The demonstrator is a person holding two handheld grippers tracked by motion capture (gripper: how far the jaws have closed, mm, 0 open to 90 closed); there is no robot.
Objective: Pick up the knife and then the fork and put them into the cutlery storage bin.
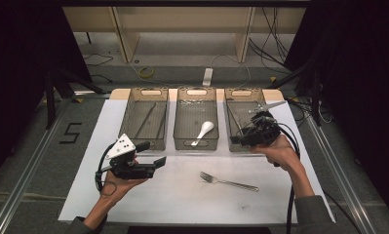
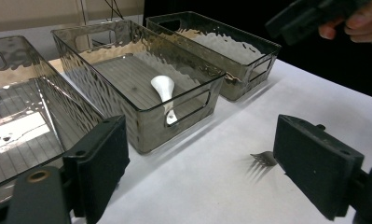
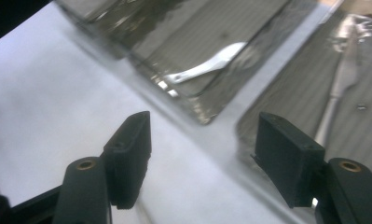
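Knife (image 1: 237,118) lies in the right bin (image 1: 229,130), beneath the right gripper (image 1: 235,140) in the high view; fork (image 1: 228,182) rests on the surface. Left gripper view: left gripper (image 2: 200,158), fingers apart, nothing between. Right gripper view: fingers apart, empty, knife just beyond.

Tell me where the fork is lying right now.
In the high view the fork lies flat on the white sheet, right of centre, in front of the middle tray and apart from it.
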